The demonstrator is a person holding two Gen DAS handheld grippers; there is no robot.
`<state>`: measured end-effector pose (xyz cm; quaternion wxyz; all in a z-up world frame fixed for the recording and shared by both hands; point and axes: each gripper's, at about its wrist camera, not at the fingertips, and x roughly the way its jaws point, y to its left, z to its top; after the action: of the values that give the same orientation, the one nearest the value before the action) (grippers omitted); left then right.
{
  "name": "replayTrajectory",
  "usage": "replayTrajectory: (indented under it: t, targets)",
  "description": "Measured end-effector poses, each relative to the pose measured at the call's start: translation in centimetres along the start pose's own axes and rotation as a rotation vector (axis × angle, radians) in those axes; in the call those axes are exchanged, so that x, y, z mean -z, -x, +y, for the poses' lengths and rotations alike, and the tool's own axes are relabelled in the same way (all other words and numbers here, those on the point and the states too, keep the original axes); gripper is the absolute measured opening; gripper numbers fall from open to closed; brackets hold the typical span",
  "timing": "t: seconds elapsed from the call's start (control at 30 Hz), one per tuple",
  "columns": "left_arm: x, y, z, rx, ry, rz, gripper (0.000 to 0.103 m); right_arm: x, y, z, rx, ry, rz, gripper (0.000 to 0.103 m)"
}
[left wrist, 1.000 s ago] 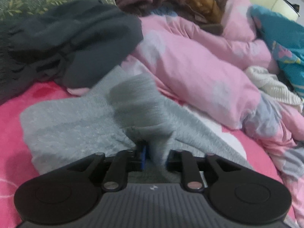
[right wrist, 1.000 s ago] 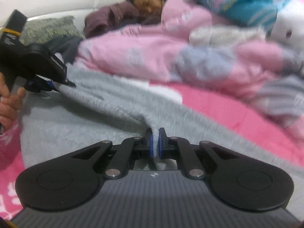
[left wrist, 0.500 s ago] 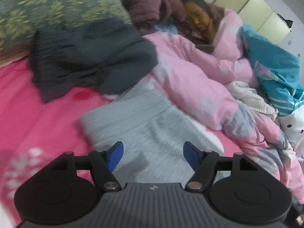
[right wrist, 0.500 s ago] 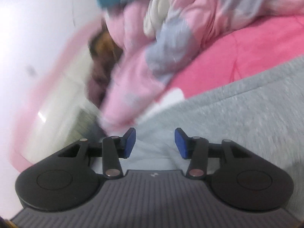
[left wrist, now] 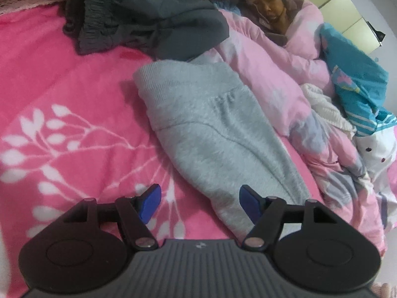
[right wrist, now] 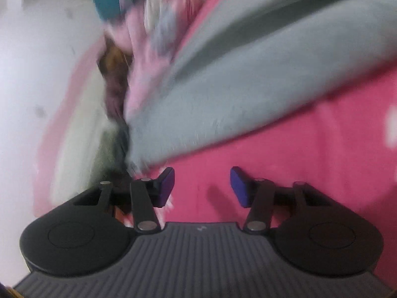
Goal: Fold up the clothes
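showing the folded grey garment (left wrist: 211, 134) sharply, only the left view; both grippers (left wrist: 199, 202) (right wrist: 202, 186) gape, holding nothing.

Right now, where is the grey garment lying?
In the left wrist view, the grey garment lies mid-frame on the pink blanket, below the dark clothes and left of the pink quilt.

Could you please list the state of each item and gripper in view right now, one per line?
grey sweatpants: folded lengthwise, lying flat on the pink blanket, released.
left gripper: open, empty, just opened.
right gripper: open, empty, over the blanket, just opened.
dark grey garment: crumpled in a heap, unfolded.
pink quilt: bunched up beside the sweatpants.
teal garment: crumpled, unfolded.
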<state>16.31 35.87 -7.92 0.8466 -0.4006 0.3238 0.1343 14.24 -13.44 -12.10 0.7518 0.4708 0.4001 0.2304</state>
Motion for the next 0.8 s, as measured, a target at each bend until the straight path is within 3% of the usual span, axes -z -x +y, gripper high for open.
replayTrajectory:
  t: [0.13, 0.23, 0.47, 0.63, 0.7, 0.77, 0.8]
  targets:
    - [0.1, -0.6, 0.0, -0.005, 0.018, -0.035, 0.07, -1.1, -0.7, 1.1, 0.115, 0.009, -0.123, 0.049]
    - [-0.1, -1.0, 0.3, 0.0, 0.056, -0.058, 0.069, -2.4, -2.3, 0.9, 0.127, -0.045, -0.199, 0.05]
    - [-0.9, -2.7, 0.1, -0.005, 0.08, -0.135, 0.069, -5.5, -5.1, -0.7, 0.079, -0.159, -0.367, 0.05]
    - [-1.0, -4.2, -0.9, -0.028, 0.056, -0.196, 0.068, -7.5, -6.9, -1.2, 0.045, -0.186, -0.434, 0.05]
    - [-0.7, -4.5, -1.6, -0.064, 0.033, -0.222, 0.062, -7.9, -7.4, -1.3, 0.031, -0.19, -0.454, 0.05]
    - [-0.5, -4.8, -2.1, -0.118, 0.011, -0.247, 0.04, -8.3, -7.8, -1.4, 0.014, -0.182, -0.477, 0.049]
    - [-0.3, -4.9, -2.3, -0.142, 0.002, -0.258, 0.037, -8.4, -7.9, -1.5, 0.008, -0.178, -0.487, 0.048]
